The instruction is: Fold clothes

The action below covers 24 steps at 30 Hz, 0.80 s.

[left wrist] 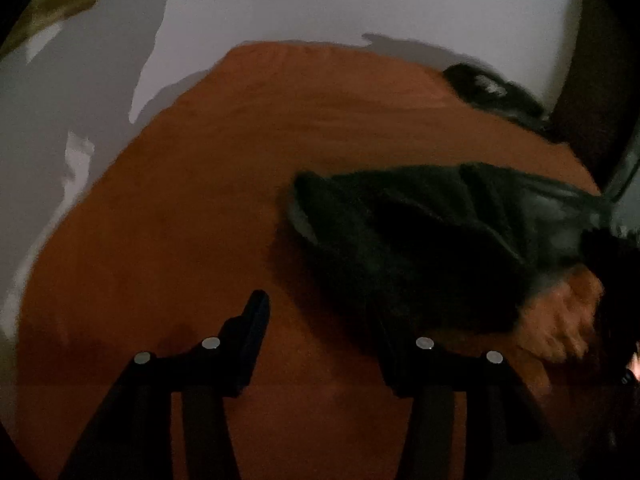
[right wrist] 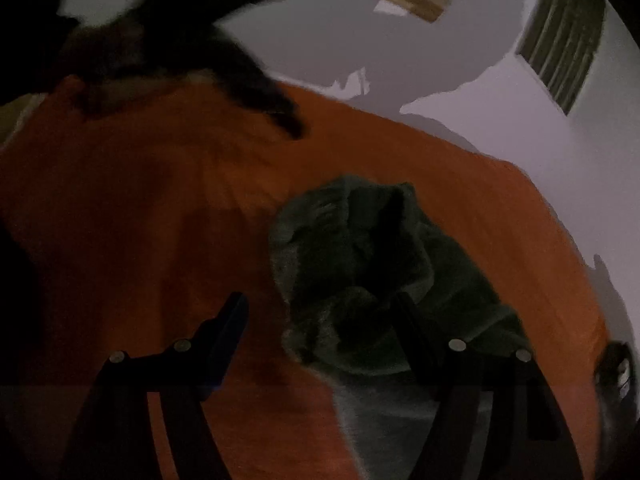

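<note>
Ahead of my right gripper (right wrist: 320,312), the dark garment (right wrist: 360,264) lay crumpled in a heap on the orange bed cover (right wrist: 140,200), its folds bunched up between and just beyond my two fingers. My jaws stood wide apart; the right-hand finger (right wrist: 412,328) was at the cloth, though the dim, blurred picture would not let me tell whether it pressed into the fabric or only lay over it. The left-hand finger stood clear of the heap, over bare cover.

From my left gripper (left wrist: 324,320) the same garment (left wrist: 420,240) sat ahead and to the right, a dark mound reaching toward the frame's right edge. These jaws were spread wide too and held nothing. My right hand (left wrist: 560,320) showed blurred at the lower right, just beside the cloth.

Farther ahead and right of the left gripper, a second dark item (left wrist: 488,88) lay at the far edge of the cover. Pale wall (left wrist: 320,0) rose behind it.
</note>
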Each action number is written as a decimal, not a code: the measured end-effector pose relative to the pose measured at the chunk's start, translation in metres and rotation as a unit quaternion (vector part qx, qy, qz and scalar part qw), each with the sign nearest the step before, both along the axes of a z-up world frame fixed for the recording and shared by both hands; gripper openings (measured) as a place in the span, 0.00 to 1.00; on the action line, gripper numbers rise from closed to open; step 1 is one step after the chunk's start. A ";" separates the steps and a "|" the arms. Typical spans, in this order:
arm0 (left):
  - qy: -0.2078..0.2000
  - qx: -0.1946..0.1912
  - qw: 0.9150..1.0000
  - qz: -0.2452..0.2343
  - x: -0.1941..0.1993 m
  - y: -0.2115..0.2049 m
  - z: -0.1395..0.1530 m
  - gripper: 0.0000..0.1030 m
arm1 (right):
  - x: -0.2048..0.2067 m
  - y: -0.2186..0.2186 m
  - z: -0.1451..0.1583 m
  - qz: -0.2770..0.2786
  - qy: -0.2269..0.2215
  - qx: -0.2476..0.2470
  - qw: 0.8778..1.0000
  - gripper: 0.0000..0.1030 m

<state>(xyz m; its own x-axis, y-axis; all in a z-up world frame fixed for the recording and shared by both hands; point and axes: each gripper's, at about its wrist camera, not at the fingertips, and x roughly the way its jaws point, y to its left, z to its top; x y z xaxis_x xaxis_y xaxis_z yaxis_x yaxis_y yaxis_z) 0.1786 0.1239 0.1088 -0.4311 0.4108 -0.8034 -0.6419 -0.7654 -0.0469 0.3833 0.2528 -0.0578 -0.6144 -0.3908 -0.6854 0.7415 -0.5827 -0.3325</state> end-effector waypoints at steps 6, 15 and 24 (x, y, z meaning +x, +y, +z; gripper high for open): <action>0.006 -0.022 1.000 -0.019 -0.067 0.067 0.001 0.52 | 0.005 -0.014 -0.014 0.049 0.042 0.079 0.995 0.64; -0.028 -0.060 0.995 -0.069 -0.067 0.092 -0.035 0.52 | -0.013 -0.029 -0.016 0.115 0.032 0.196 0.973 0.31; -0.015 -0.071 0.988 -0.136 -0.042 0.108 -0.051 0.52 | -0.002 -0.047 0.055 0.150 0.075 0.175 0.970 0.11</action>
<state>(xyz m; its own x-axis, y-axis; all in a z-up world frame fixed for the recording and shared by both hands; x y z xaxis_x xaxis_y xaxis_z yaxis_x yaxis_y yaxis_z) 0.1369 0.2322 0.0575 -0.2951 0.3912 -0.8717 -0.8251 -0.5643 0.0261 0.3809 0.2057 -0.0032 -0.6128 -0.3267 -0.7196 0.7878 -0.1810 -0.5887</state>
